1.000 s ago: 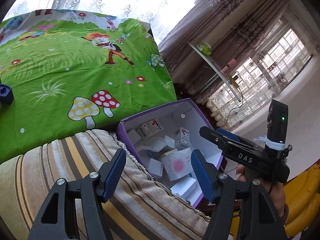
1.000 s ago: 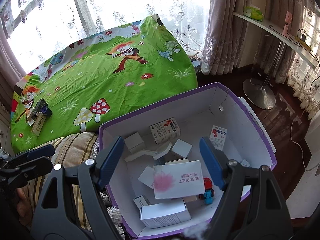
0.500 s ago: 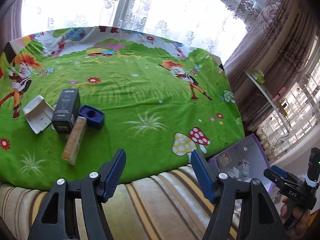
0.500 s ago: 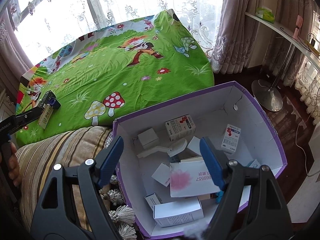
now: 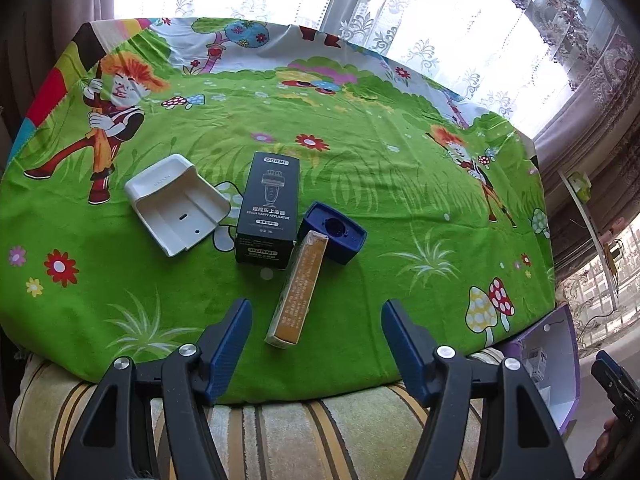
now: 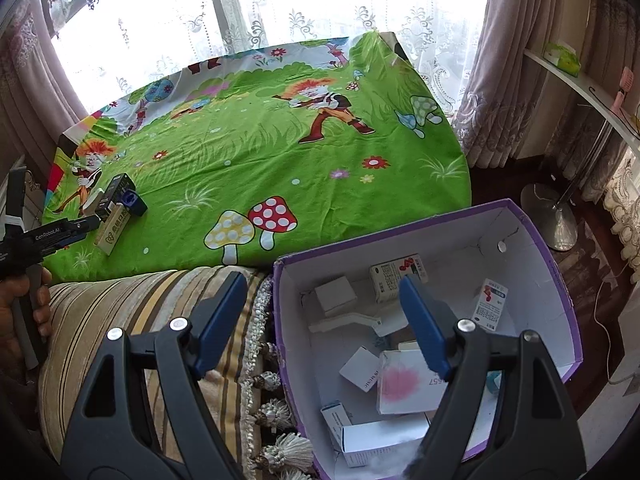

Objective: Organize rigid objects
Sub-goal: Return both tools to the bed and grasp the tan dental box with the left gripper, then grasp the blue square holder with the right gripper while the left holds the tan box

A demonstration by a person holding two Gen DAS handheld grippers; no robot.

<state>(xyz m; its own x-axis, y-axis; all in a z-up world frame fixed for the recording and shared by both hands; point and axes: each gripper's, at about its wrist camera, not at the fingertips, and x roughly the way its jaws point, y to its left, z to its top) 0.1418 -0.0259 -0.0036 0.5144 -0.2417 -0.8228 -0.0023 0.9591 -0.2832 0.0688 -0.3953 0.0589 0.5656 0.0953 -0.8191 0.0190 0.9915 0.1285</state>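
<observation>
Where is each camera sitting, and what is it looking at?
Left wrist: sits on the left gripper, looking down at the yellow box, black box and white tray; its open fingers show.
Right wrist: sits on the right gripper, looking into the purple bin; its open fingers and a hand show.
Both see the green cloth, those boxes and the bin.
</observation>
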